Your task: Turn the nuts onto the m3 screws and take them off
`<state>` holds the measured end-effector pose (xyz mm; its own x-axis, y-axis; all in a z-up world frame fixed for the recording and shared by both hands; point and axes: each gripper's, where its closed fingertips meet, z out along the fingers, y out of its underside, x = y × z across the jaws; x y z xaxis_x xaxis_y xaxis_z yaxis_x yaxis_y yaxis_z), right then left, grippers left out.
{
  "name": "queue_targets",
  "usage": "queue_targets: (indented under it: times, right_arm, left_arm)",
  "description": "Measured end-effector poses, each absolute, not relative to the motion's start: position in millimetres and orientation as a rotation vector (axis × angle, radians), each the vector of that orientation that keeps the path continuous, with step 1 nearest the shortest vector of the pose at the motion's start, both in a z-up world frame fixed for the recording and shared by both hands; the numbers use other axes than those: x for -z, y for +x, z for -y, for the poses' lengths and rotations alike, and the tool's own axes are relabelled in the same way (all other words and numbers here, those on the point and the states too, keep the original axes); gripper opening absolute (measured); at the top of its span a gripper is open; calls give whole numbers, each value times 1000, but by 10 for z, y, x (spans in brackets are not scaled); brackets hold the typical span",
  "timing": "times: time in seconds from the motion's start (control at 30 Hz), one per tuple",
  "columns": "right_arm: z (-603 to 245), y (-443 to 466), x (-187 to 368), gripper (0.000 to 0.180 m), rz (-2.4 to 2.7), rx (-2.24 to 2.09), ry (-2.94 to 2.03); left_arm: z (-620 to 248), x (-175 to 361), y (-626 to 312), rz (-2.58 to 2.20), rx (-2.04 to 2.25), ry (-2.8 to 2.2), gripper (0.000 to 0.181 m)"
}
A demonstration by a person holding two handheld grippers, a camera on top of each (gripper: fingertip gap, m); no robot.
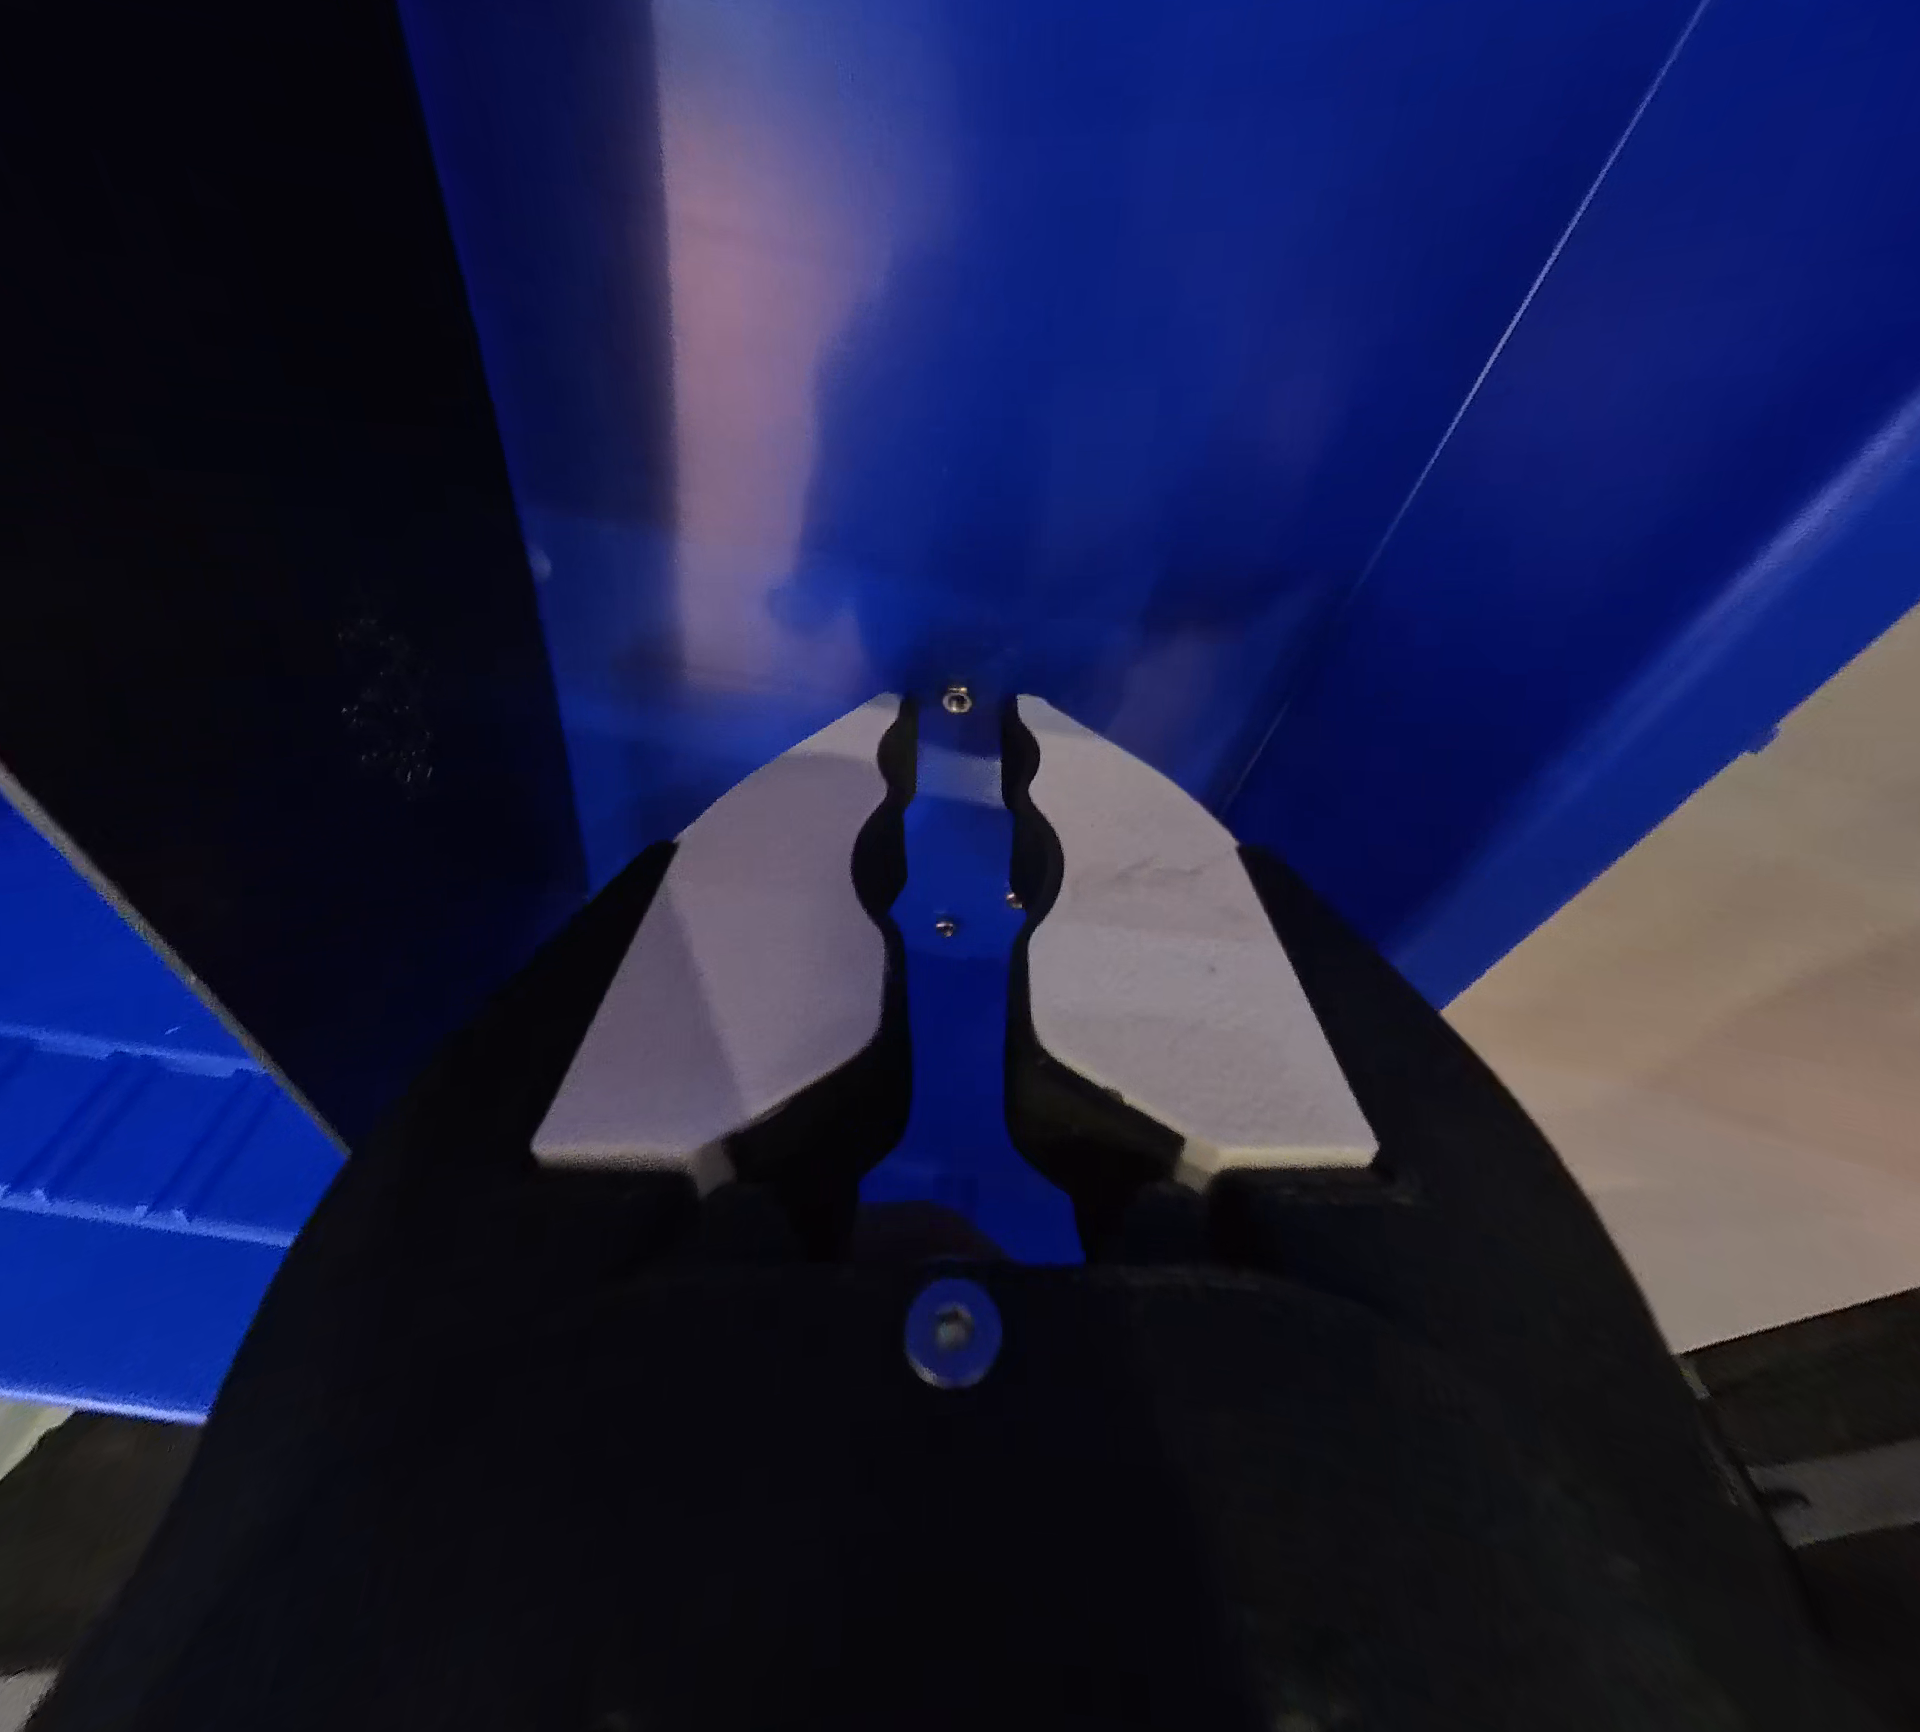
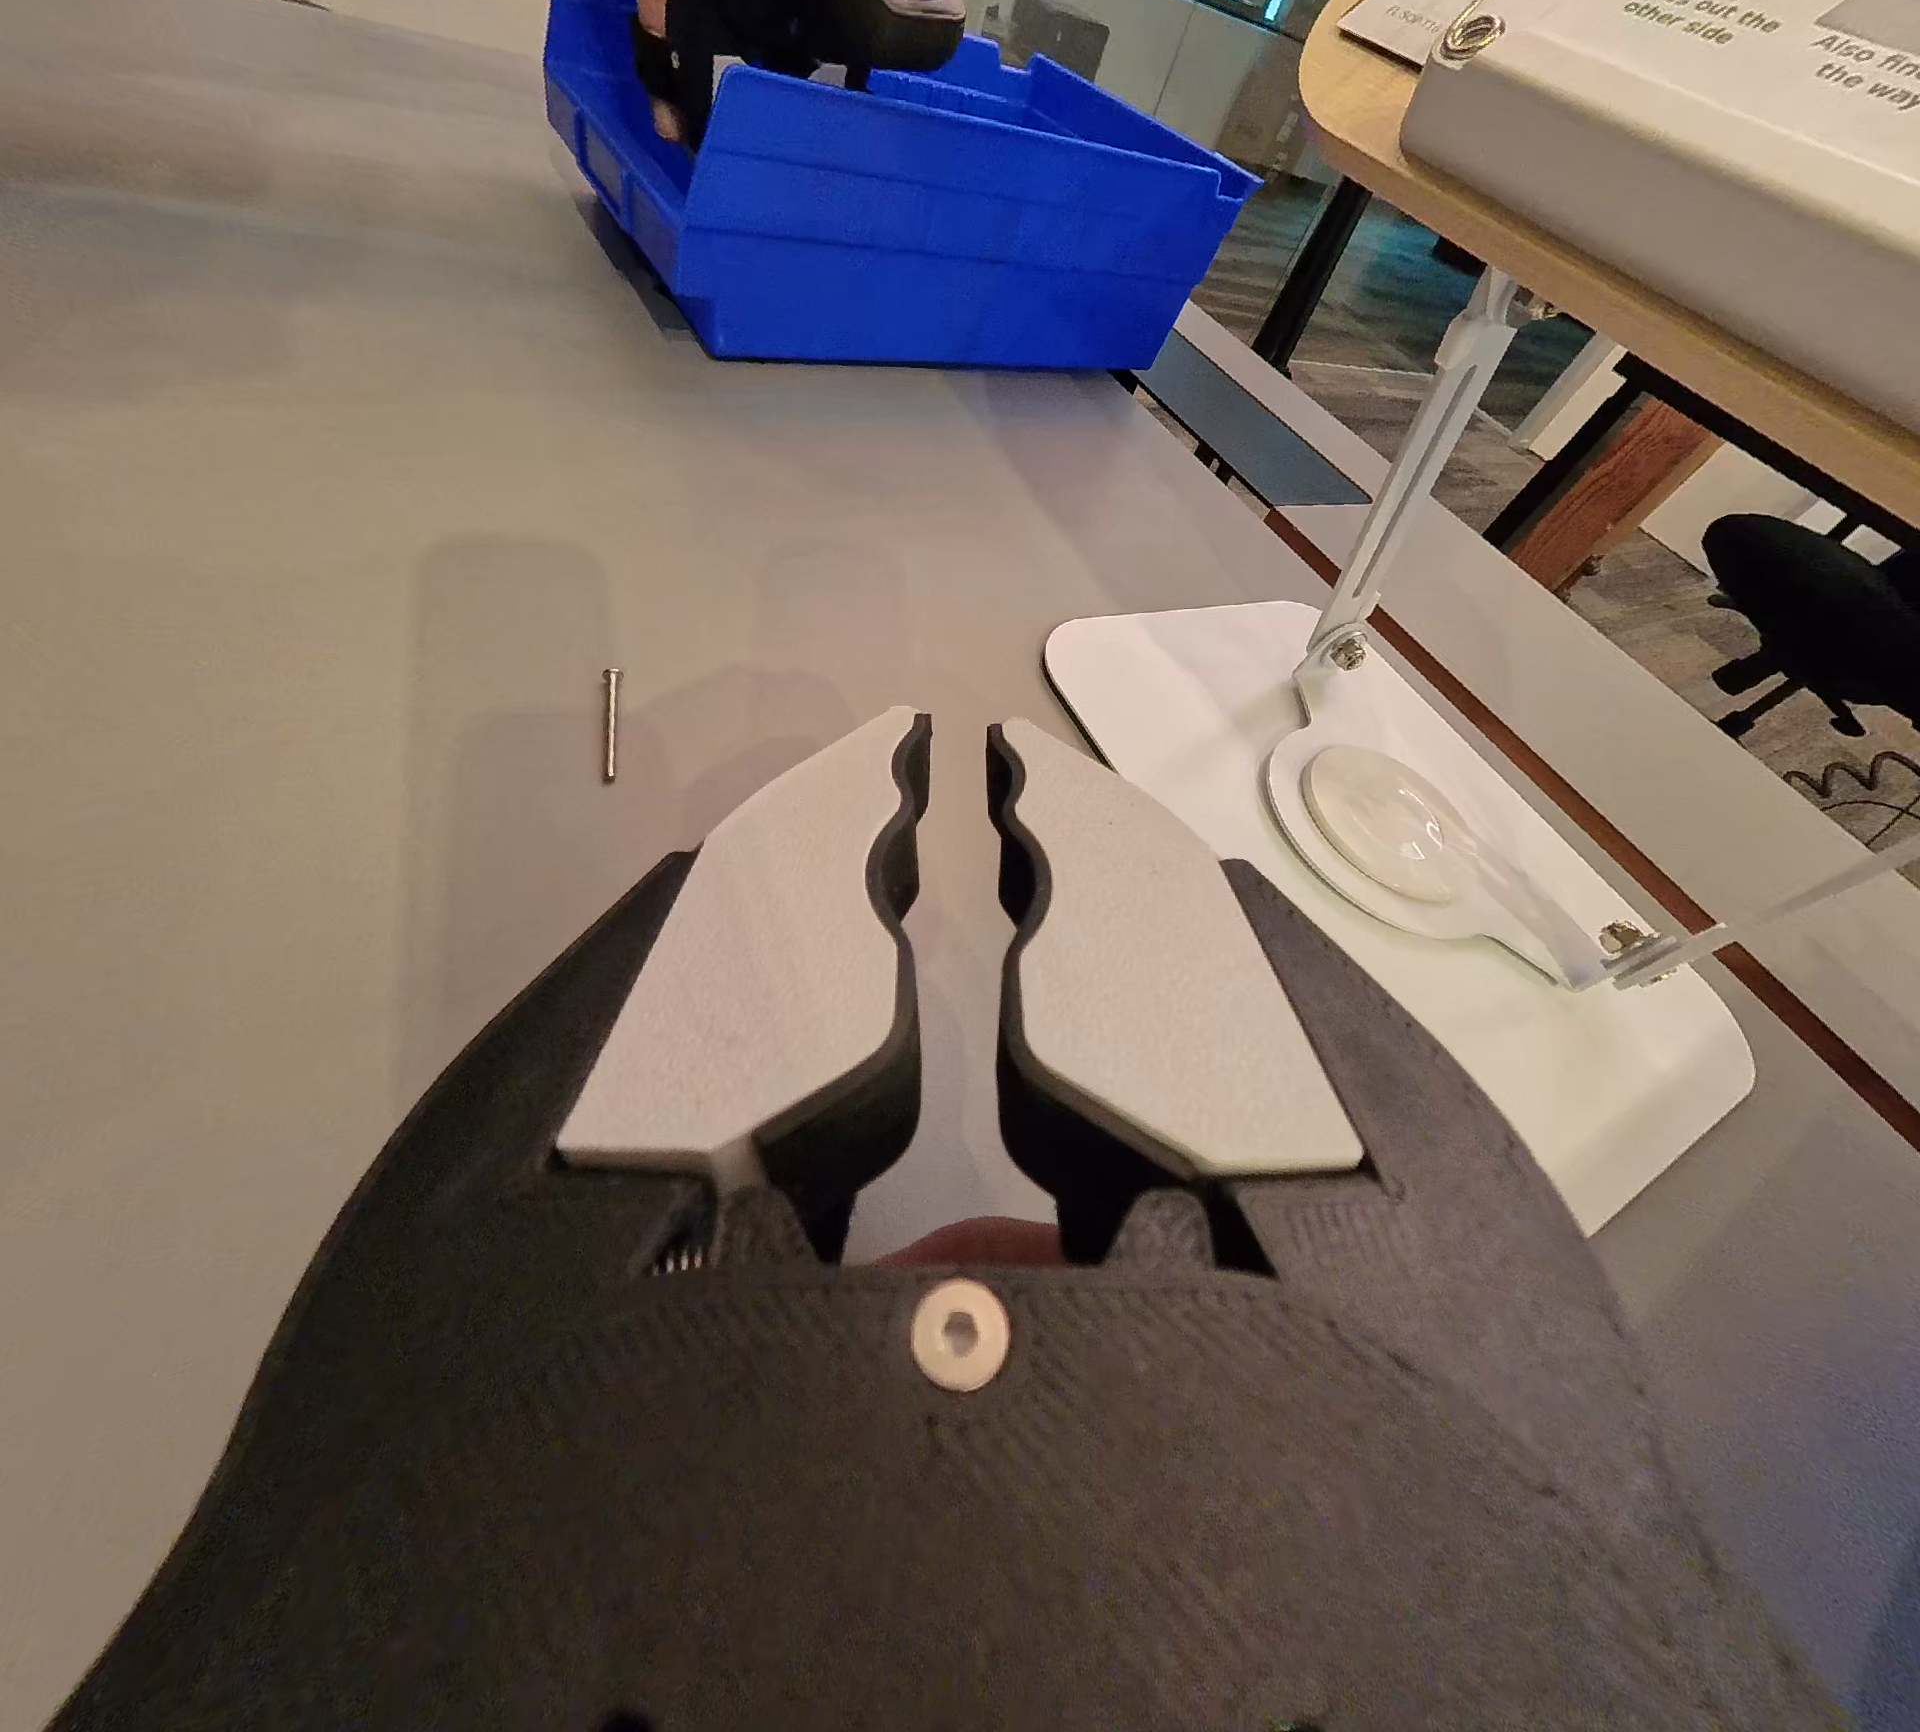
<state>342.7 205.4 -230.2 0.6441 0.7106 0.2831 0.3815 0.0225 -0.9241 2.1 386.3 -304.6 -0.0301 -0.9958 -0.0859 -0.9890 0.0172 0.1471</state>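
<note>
Left wrist view: left hand-held gripper [image 1: 958,714] inside the blue bin [image 1: 1039,280], fetching a nut; task barely begun

Fingers slightly apart, nothing clamped; one small nut [image 1: 956,699] lies on the bin floor just ahead of the tips, two more [image 1: 943,926] show between the fingers further back. Right wrist view: right hand-held gripper [image 2: 958,728] hovers low over the grey surface [image 2: 312,456], fingers apart and empty; a single screw [image 2: 610,724] lies bare on the surface just ahead-left of its tips, no nut on it. White stand base [image 2: 1174,695] to its right. Judged: no nut picked yet, threading on and off all still to do
</note>
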Motion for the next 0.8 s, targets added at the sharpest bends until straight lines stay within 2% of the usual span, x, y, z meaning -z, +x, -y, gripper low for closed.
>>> queue_targets:
  times: [0.33,0.8]
  right_arm:
    - [-2048,3428,2303,10,929,-323,-1591]
    - [-2044,3439,2304,10,931,-322,-1591]
  left_arm:
    - [-3845,3062,38,2190,185,2171,6]
    - [-3873,2995,45,2225,210,2199,4]
